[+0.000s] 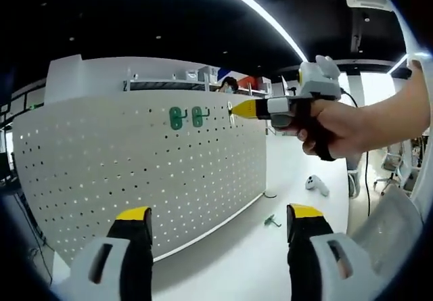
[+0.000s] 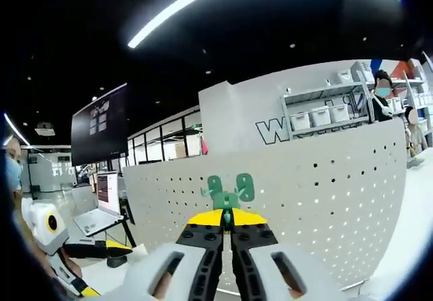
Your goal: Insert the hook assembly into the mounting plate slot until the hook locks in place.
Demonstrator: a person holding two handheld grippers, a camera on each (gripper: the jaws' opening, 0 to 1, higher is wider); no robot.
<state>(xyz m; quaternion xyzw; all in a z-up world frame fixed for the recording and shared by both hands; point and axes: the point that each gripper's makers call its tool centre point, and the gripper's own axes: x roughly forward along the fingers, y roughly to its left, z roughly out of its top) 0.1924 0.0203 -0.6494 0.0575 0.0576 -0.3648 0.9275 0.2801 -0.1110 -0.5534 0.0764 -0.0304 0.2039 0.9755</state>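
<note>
The white perforated metal mounting plate (image 1: pixel 135 172) stands upright on the white worktop (image 1: pixel 270 247). Left of the plate's top centre, two green plastic hooks (image 1: pixel 176 118) hang side by side in its holes. In the left gripper view, the left gripper (image 1: pixel 220 223) has its jaws spread, nothing between them, over open worktop below the plate. Right of the hung hooks, the right gripper (image 2: pixel 228 220) pinches a third green hook assembly (image 2: pixel 226 203), its long axis pointing straight at the plate. A spare green hook (image 1: pixel 272 221) lies on the worktop beyond the plate's right edge.
</note>
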